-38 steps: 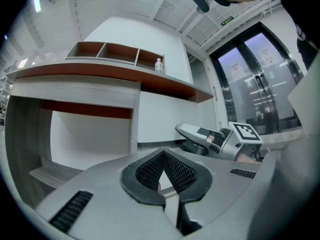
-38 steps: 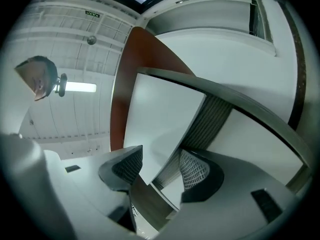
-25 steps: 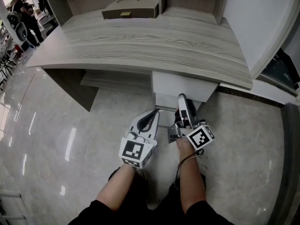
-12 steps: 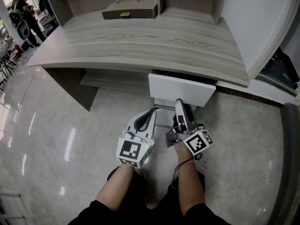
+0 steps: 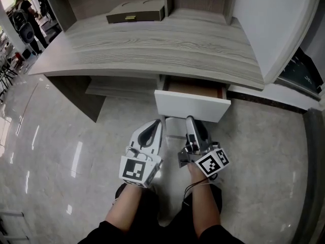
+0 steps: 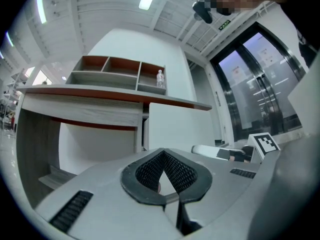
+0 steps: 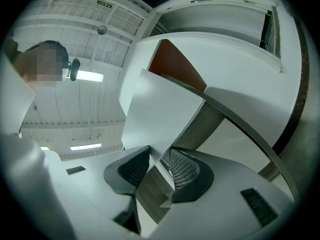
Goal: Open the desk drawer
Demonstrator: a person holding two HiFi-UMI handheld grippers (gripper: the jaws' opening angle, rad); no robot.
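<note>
White drawer (image 5: 192, 103) slid further out from under table (image 5: 152, 50) than second ago, brown interior now showing. Right tool (image 5: 190, 122), jaws just closing, grasps drawer's lower front edge. Left tool (image 5: 155, 126) clenched, empty, beside it. Opening well underway.

A flat cardboard box (image 5: 135, 11) lies on the grey wood-grain desk (image 5: 152, 50).

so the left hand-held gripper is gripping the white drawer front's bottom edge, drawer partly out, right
No, it's the right hand-held gripper on the bottom edge of the drawer front, jaws just closing further with that edge between them; the right gripper view shows it. The left hand-held gripper is shut and empty. The drawer is partly out.
</note>
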